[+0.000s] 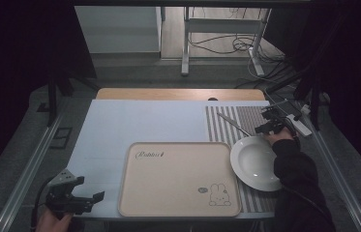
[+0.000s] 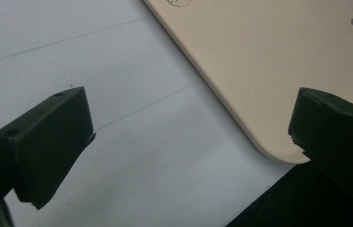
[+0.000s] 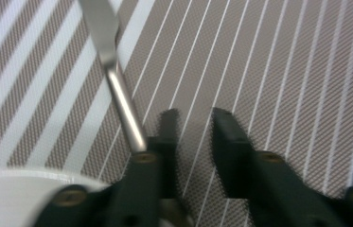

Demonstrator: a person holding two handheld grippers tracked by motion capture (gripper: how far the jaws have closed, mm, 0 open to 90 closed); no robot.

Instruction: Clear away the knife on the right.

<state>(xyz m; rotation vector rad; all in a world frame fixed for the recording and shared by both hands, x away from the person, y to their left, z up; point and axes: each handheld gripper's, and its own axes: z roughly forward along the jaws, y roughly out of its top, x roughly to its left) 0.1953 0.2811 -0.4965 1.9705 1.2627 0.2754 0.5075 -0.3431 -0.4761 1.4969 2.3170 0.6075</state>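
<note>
The right gripper [image 1: 268, 126] is being held with jaws narrowly parted over the striped placemat [image 3: 269, 71], its left jaw beside the metal utensil [image 3: 117, 90] near the empty white bowl [image 1: 255, 163], while the left gripper [image 1: 79, 195], jaws spread wide and empty, is being kept at the beige tray [image 2: 259, 61] corner by the bench edge.
</note>
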